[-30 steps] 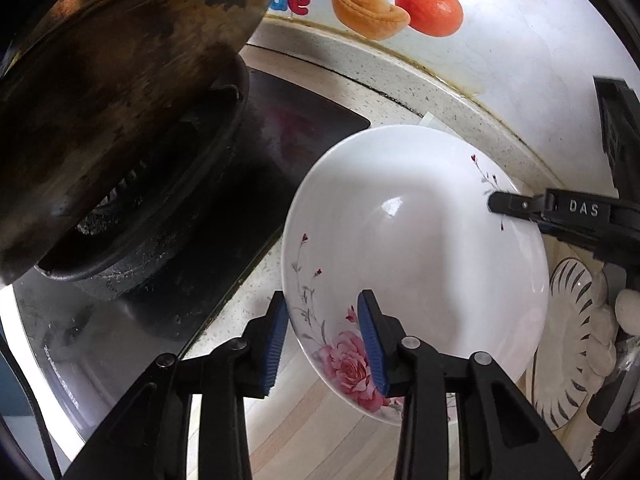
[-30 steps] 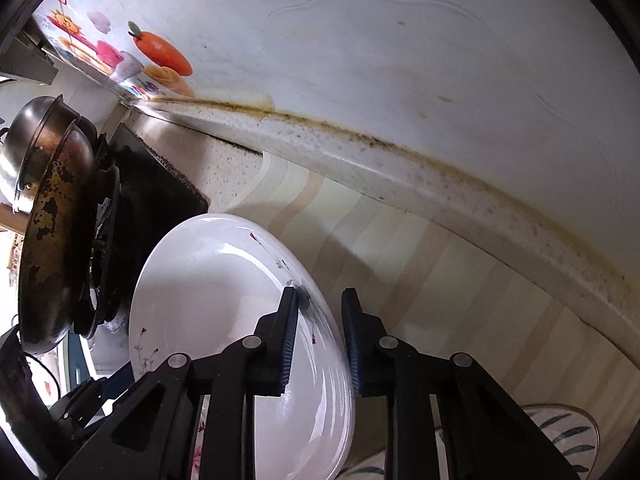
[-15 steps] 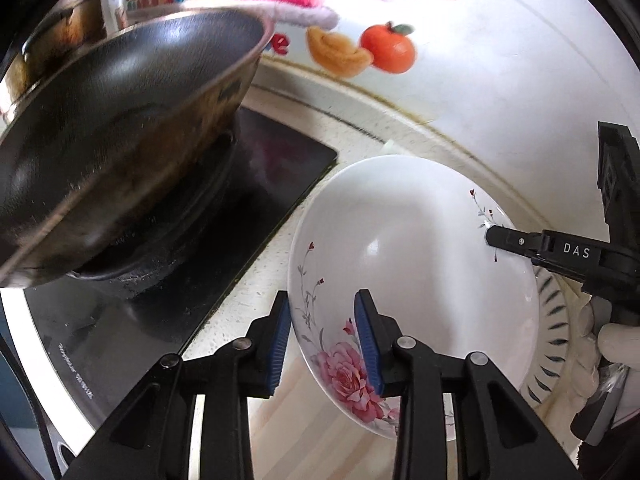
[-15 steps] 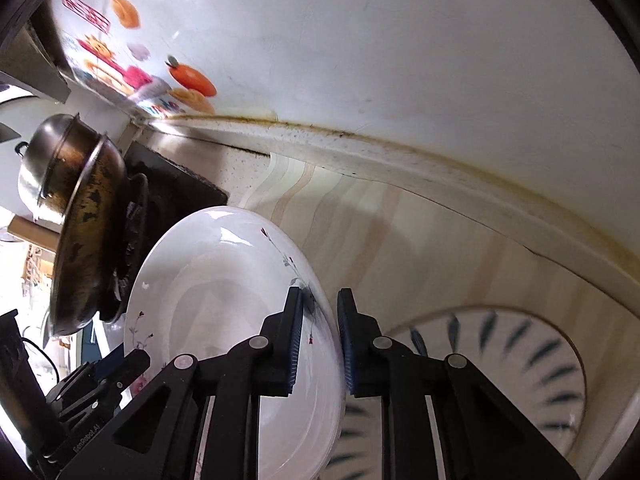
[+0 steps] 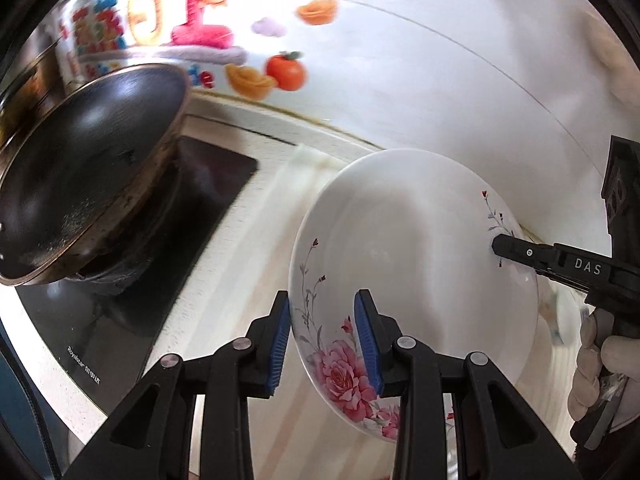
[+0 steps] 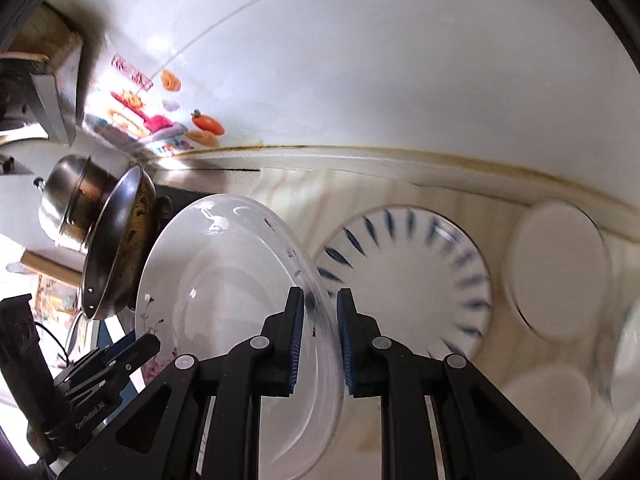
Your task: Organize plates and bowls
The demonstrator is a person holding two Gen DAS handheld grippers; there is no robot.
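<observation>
1. Left wrist view: the left gripper (image 5: pixel 322 338) straddles the near rim of a white rose-patterned bowl (image 5: pixel 412 264), pads seemingly clamped on it, while the right gripper (image 5: pixel 504 246) holds the far rim. The bowl is empty and tilted above the counter (image 5: pixel 236 280) beside a dark wok (image 5: pixel 84 168).

2. Right wrist view: the right gripper (image 6: pixel 320 312) pinches the bowl (image 6: pixel 224 280) rim. The carry looks midway; next, lower it level onto the empty blue-striped plate (image 6: pixel 416 276), then release. A plain white dish (image 6: pixel 556 272), also empty, sits beyond.

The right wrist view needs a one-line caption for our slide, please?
Both grippers, right and left, hold the rose-patterned plate beside a blue-striped plate.
</observation>
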